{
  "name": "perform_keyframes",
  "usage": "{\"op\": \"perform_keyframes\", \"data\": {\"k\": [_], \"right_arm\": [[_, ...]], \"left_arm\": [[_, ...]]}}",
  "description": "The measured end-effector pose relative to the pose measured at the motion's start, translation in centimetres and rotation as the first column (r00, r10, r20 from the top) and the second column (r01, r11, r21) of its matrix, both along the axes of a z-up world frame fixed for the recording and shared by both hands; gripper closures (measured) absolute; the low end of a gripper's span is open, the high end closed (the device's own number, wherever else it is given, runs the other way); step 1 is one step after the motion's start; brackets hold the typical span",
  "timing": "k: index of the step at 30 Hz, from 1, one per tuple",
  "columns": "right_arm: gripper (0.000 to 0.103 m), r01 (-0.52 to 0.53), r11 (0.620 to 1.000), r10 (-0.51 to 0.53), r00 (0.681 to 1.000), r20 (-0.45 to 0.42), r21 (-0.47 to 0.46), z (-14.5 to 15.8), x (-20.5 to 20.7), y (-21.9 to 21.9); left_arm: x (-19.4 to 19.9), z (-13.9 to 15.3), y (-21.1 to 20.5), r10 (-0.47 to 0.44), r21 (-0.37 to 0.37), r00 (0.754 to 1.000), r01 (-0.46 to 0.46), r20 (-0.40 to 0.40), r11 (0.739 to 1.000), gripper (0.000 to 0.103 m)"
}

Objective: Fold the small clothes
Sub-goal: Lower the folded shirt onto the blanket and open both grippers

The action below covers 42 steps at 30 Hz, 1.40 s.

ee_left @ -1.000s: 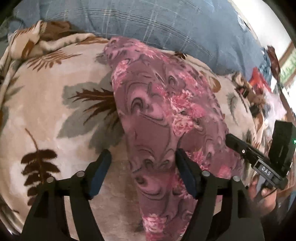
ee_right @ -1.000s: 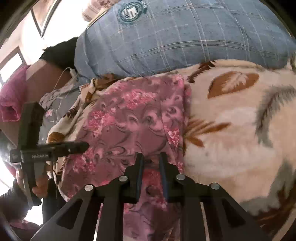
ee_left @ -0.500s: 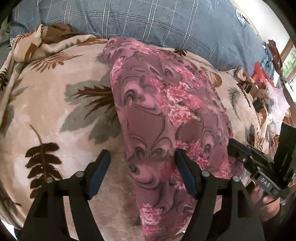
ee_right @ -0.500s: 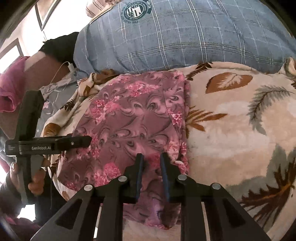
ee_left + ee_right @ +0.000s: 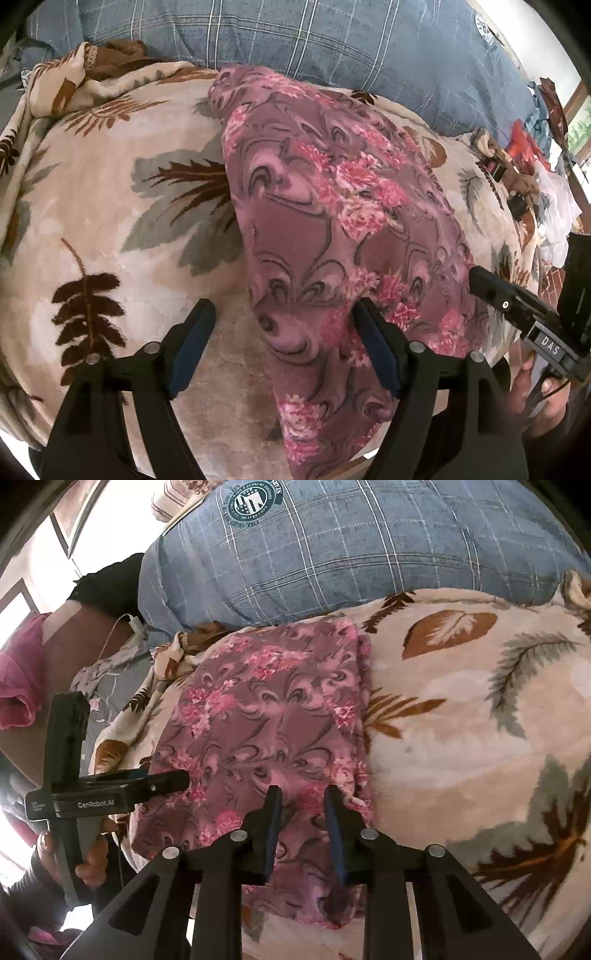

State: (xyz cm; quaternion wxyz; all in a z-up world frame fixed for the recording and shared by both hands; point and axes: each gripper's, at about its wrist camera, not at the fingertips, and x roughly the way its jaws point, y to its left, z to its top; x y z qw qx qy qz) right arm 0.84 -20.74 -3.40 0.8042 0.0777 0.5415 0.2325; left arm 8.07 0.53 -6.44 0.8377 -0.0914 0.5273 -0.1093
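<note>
Two grippers [image 5: 282,343] [image 5: 301,827] open over floral garment [image 5: 332,236]

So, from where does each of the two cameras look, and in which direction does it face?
Left wrist: sits on the left gripper, looking forward along its open fingers over the floral cloth on the blanket toward the pillow; the right gripper and hand show at right.
Right wrist: sits on the right gripper, facing the same cloth and pillow; the left gripper and hand show at left.
Shared: cloth, blanket, pillow, and each other's gripper.
</note>
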Motion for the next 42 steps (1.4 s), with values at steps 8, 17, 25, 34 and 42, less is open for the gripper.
{"op": "perform_keyframes", "data": {"k": [8,17,25,34,42], "right_arm": [[0.053,0.118,0.993,-0.119,0.992,0.031,0.025,1.1,2.6,-1.8],[0.098,0.08,0.996,-0.08,0.997,0.019,0.027,-1.4,8.6,2.3],[0.089,0.059,0.991,-0.052,0.997,0.058,-0.122,-2.8,9.2,2.2],[0.055,-0.055,0.99,0.062,0.997,0.05,-0.134,-1.0,4.0,-1.4],[0.029,0.071,0.99,-0.066,0.997,0.042,-0.122,-2.2,2.5,-3.3]], "left_arm": [[1.6,2.0,1.4,0.038,0.005,0.999,-0.038,0.012,0.999,0.025],[4.9,2.7,0.9,0.102,0.049,0.994,-0.103,0.034,0.993,0.023],[6.3,0.1,1.8,0.122,0.025,0.992,-0.122,-0.027,0.992,0.0],[0.9,1.1,2.5,0.08,0.078,0.993,-0.087,0.088,0.993,0.0],[0.0,1.6,2.3,0.073,0.133,0.992,-0.086,0.1,0.987,0.0]]}}
